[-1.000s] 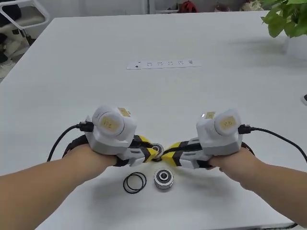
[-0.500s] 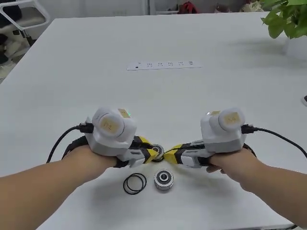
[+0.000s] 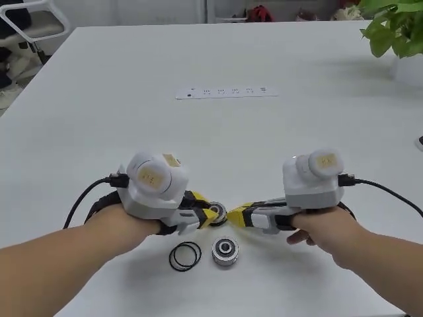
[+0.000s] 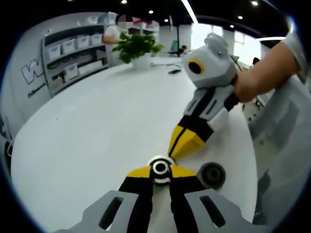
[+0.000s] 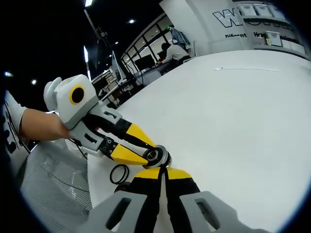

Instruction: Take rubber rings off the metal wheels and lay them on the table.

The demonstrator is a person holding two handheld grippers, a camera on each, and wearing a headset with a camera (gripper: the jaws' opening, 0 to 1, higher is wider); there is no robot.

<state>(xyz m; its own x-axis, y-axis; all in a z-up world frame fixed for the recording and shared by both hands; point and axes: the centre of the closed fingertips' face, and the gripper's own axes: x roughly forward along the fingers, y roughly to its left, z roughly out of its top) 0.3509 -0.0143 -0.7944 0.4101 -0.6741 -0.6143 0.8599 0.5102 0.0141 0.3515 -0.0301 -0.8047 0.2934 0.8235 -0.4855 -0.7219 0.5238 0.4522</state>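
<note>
My left gripper [image 3: 212,213] is shut on a small metal wheel [image 3: 217,212], held just above the table; the wheel [image 4: 160,167] sits between its yellow tips. My right gripper [image 3: 233,212] has its jaws shut, tips touching that wheel [image 5: 158,156] from the right; I cannot make out anything between them. A second metal wheel [image 3: 225,250] lies flat on the table below the grippers. Two thin black rubber rings [image 3: 185,254] lie overlapping to its left, also seen as rings [image 5: 119,173] in the right gripper view.
A white power strip [image 3: 226,91] lies mid-table, far ahead. A potted plant [image 3: 395,28] stands at the far right corner. Black cables [image 3: 82,198] trail from both grippers. The white table's near edge [image 3: 370,310] is close to the wheel.
The right gripper has drawn slightly to the right, with its tips still at the held wheel. The left gripper, the loose wheel and the rings stay put.
</note>
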